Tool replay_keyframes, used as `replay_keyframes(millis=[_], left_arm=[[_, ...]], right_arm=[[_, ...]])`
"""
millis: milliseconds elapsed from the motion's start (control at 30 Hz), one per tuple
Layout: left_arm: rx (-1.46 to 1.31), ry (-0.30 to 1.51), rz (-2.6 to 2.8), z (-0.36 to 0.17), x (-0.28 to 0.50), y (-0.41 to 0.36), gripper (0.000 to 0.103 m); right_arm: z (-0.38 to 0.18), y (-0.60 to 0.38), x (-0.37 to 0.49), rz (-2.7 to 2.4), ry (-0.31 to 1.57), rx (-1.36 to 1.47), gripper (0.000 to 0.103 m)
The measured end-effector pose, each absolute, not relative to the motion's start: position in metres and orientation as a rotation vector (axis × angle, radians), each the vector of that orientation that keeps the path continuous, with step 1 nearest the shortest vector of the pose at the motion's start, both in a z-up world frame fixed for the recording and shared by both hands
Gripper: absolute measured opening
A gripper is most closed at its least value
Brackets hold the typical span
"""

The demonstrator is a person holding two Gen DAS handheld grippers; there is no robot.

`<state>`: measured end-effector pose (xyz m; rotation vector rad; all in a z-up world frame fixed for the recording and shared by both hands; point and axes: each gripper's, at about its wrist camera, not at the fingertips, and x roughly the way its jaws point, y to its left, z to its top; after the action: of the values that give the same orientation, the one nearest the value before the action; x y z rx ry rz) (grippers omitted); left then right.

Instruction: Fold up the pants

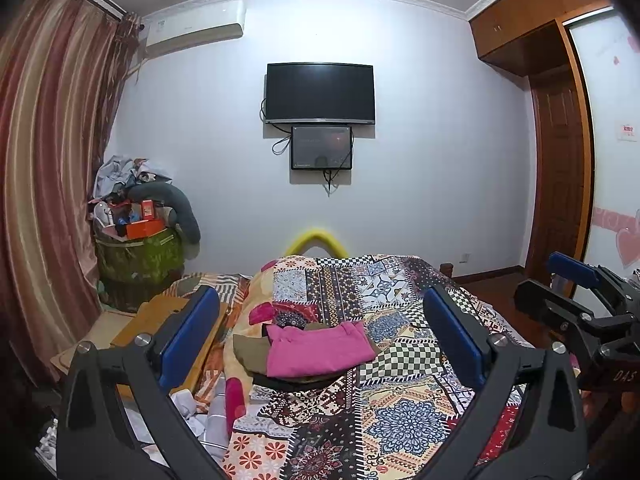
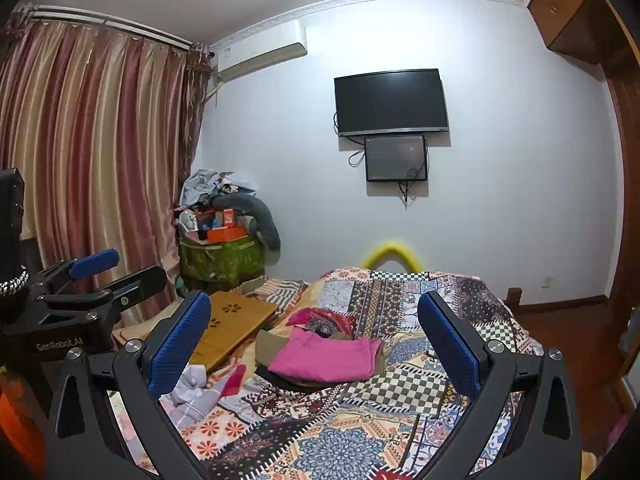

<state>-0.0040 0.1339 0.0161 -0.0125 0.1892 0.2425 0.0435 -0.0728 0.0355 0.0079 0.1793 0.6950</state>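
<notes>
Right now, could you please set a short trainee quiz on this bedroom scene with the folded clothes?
1. True or false: the left gripper and right gripper both hold cloth.
2. Which garment tops the pile on the patchwork quilt? A. folded bright pink pants B. olive-brown garment C. white shirt
3. Fill in: the small dark screen hangs directly ____ the black wall-mounted television.

Key: 1 false, both are open and empty; 2 A; 3 below.
</notes>
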Motion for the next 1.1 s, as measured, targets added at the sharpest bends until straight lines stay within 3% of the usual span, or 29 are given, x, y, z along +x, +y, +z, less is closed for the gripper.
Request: replay_keyframes(millis=[1100], left_arm=[[-0.02, 0.234, 0.187, 0.0105, 0.0032, 0.1283, 0.103]], right_arm=[[0.0368, -0.0775, 0.0438, 0.68, 0.184, 0.018, 0.103]])
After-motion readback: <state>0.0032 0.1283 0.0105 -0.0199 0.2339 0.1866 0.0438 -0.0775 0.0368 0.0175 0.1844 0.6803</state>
